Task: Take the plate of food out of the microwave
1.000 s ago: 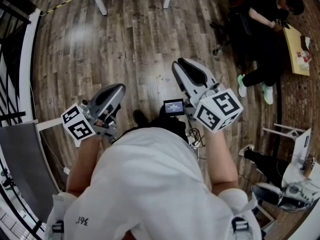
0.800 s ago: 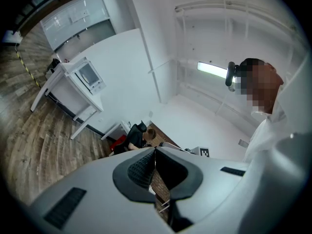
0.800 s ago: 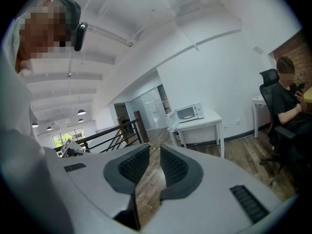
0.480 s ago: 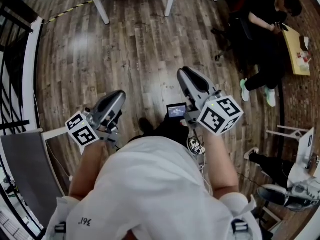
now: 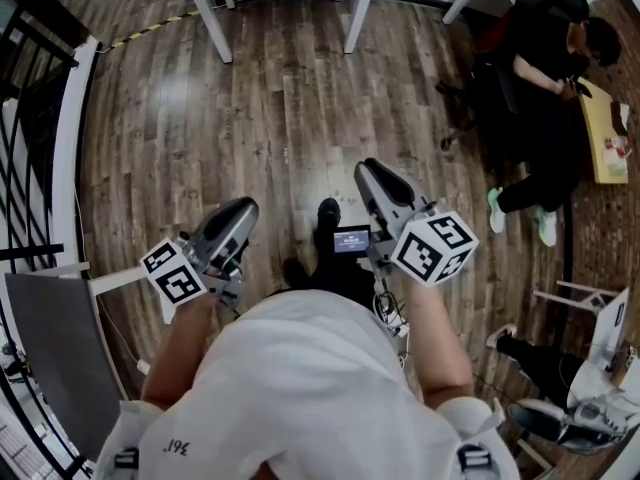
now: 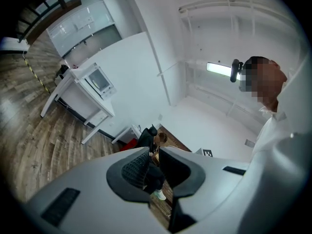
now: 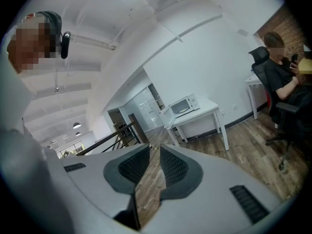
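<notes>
Both tools are just hanging in mid-air over the wooden floor, nowhere near the goods. The left tool points roughly level and its jaws have just been opening. In the left gripper view there's a slim gap between the ribbed pads with nothing in it, only the room behind. The right tool tips a bit downward, with its jaws a little apart and empty too, just floorboards showing through the slot. The marker cubes sit at the back ends by the person's hands, and there's a small lit screen between the two tools. The microwave is way off across the room in the right gripper view, standing on a white tabletop against the wall. Its door looks swung open to the left. The plate of food I honestly can't make out, since the inside of the oven is too small in the shot to tell. In the head view you only get some white legs of a tabletop at the top edge. Off to the right a seated person in dark clothes is on an office chair, well apart from both tools. A black railing runs down the left side.
</notes>
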